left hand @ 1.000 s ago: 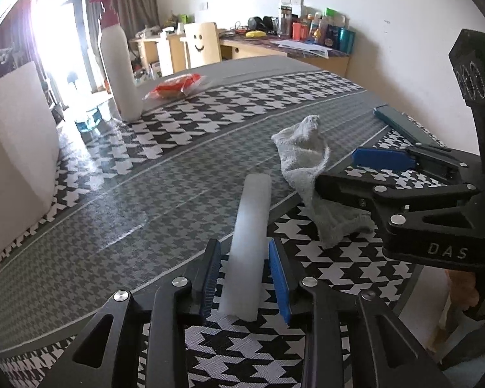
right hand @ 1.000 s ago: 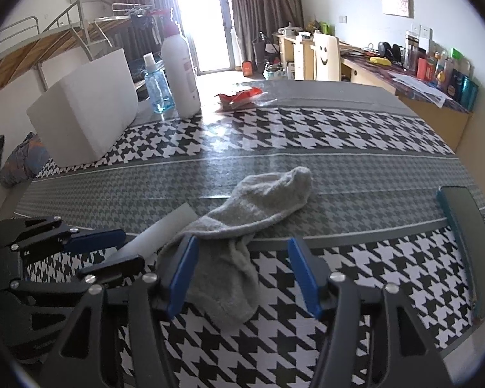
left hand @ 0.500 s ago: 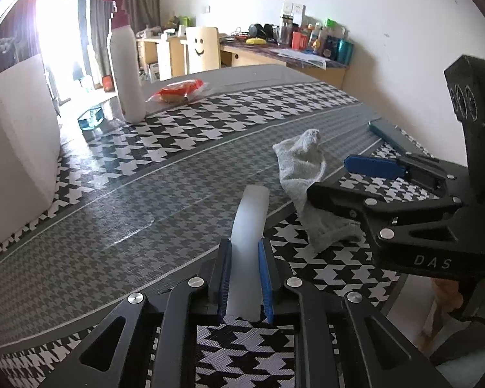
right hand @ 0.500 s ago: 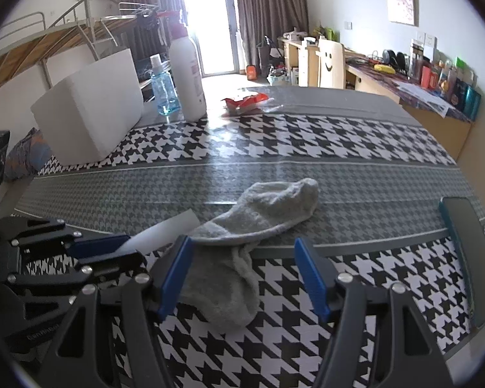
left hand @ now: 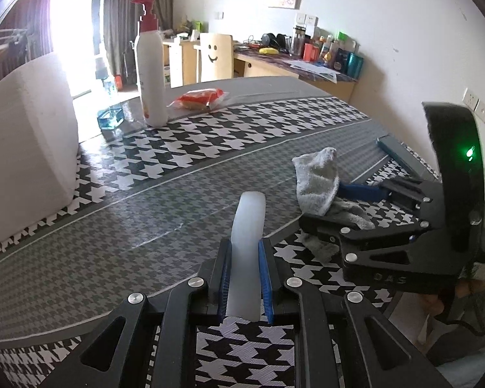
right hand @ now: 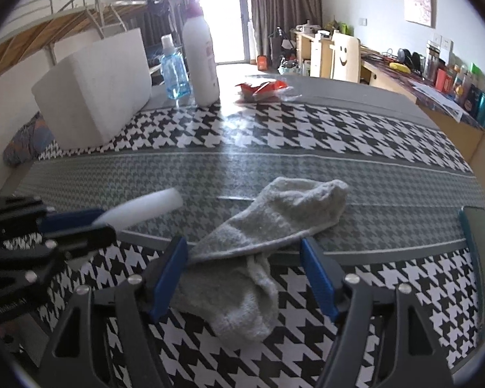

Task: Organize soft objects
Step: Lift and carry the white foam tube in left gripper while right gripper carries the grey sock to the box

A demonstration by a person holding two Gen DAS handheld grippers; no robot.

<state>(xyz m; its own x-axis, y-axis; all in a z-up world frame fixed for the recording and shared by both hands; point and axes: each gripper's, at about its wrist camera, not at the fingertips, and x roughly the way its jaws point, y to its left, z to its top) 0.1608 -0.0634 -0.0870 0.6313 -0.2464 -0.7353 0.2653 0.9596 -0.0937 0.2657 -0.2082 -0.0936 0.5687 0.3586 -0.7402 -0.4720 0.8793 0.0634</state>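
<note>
My left gripper (left hand: 245, 278) is shut on a white foam strip (left hand: 247, 239) and holds it off the houndstooth tablecloth; the strip also shows in the right wrist view (right hand: 142, 211). A grey sock (right hand: 258, 252) lies folded on the cloth near the front edge. My right gripper (right hand: 245, 281) is open, its blue pads on either side of the sock's middle. In the left wrist view the sock (left hand: 317, 177) lies to the right, under the right gripper (left hand: 342, 207).
A white foam box (right hand: 97, 87) stands at the back left. A tall white pump bottle (right hand: 201, 55), a small blue bottle (right hand: 174, 71) and a red snack packet (right hand: 262, 89) stand at the far side. A dark teal flat object (right hand: 478, 252) lies at the right edge.
My left gripper closed on the white foam strip and lifted it. My right gripper stayed open around the sock, shifting slightly forward.
</note>
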